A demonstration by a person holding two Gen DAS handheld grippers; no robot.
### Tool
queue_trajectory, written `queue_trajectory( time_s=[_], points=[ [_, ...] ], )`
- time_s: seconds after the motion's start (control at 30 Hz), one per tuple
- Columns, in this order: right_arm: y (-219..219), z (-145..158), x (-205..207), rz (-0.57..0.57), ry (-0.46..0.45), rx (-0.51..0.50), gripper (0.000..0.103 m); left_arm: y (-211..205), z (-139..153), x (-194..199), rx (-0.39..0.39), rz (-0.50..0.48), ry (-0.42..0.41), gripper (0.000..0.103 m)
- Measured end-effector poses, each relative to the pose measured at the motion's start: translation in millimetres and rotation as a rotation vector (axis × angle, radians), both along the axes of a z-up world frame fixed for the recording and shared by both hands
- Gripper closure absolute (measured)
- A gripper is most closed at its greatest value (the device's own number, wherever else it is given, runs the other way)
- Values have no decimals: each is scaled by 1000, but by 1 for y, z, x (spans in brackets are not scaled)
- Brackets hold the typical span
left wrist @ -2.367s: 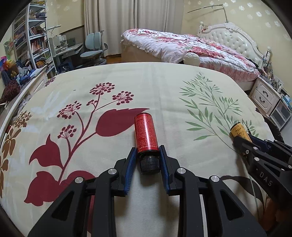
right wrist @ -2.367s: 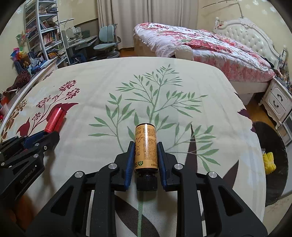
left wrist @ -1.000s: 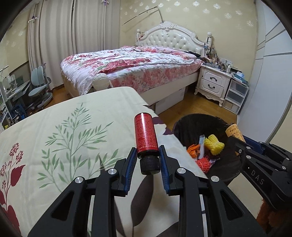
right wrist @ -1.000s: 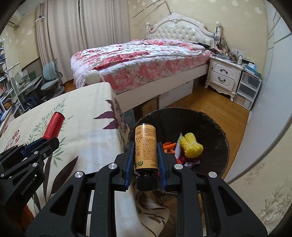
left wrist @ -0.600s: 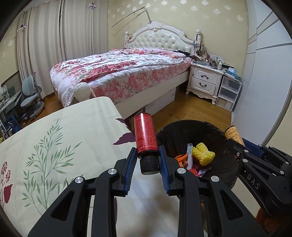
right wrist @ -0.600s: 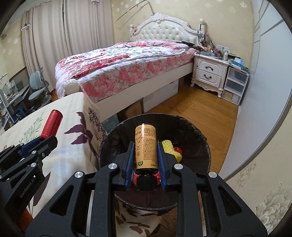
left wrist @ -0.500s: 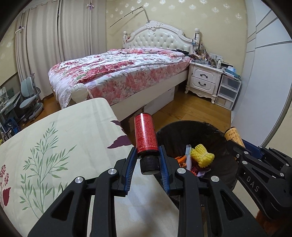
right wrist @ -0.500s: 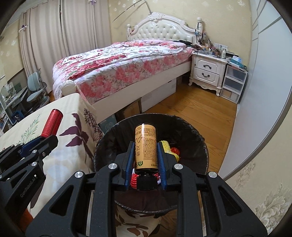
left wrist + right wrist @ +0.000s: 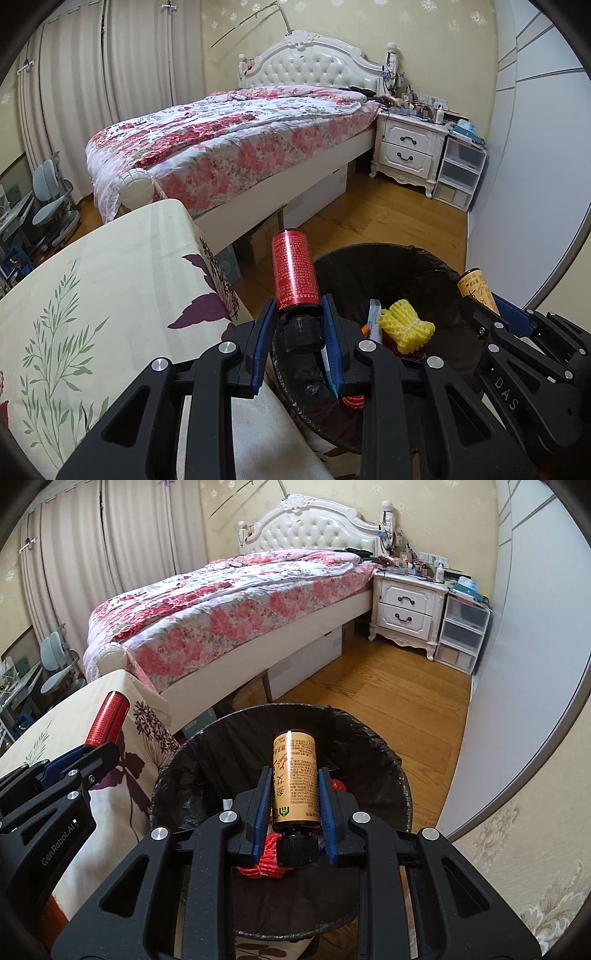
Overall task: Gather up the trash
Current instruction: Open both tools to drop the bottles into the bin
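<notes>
Two small bottles held at the black-lined trash bin

The left gripper (image 9: 300,332) has its jaws clamped on a red cylindrical bottle with a black cap (image 9: 294,273), at frame centre over the near left rim of the round bin with a black liner (image 9: 388,258). The right gripper (image 9: 294,805) has its jaws clamped on a tan cylindrical bottle with a black cap (image 9: 294,779), directly above the bin's opening. Inside lie a yellow foam net (image 9: 406,326) and red netting (image 9: 266,864). The leaf-patterned cream cloth surface (image 9: 110,280) fills the lower left; a floral bed (image 9: 229,144) lies beyond.
</notes>
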State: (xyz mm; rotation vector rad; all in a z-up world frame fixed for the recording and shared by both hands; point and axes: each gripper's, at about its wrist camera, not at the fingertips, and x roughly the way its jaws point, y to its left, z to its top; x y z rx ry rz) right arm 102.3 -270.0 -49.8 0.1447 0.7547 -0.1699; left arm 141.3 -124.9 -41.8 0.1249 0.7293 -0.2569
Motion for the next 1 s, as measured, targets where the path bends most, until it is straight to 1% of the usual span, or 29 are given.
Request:
queue_trajectory(
  time_s=[0.13,0.27,0.33,0.37,0.4,0.47,0.53,0.57,0.6,0.63,0.7,0.73,0.8,0.83,0.9,0.97,1.0],
  points=[
    [0,-5,6,-5,12,2,79,-4,-3,4,6,-6,9,75],
    [1,-7,8,-14,8,-19,79,-6,-8,9,13,-3,20,75],
    [1,-7,9,-13,8,-20,78,-7,-10,10,15,-5,27,73],
    [2,-8,9,-14,11,-26,78,-8,-10,10,18,-6,27,68],
    [1,-7,9,-18,11,-28,78,-8,-9,10,22,-4,22,58],
    [-1,-7,9,-24,8,-30,76,-8,-8,9,25,1,6,46],
    [-1,-5,8,-37,0,-37,69,-8,-6,9,36,5,-4,42],
    [-2,-5,8,-40,-2,-40,66,-8,-5,8,38,7,-6,35],
    [-2,-3,7,-43,-6,-45,63,-7,-4,8,39,14,-13,30],
    [-2,-2,6,-47,-9,-51,62,-6,-3,8,38,21,-19,29],
    [-2,1,3,-58,-19,-68,51,-2,-1,8,30,29,-21,26],
    [-3,3,2,-62,-25,-75,49,-1,0,8,28,35,-22,25],
    [-3,7,-1,-71,-37,-87,41,2,2,7,34,58,-32,20],
    [-3,9,-2,-76,-42,-92,39,4,3,6,42,72,-38,19],
    [-3,13,-4,-85,-53,-102,27,7,4,6,44,79,-41,18],
    [-3,15,-7,-95,-59,-114,20,10,6,5,37,88,-44,17],
    [-3,17,-9,-100,-61,-122,19,12,7,4,35,94,-47,16]
  ],
)
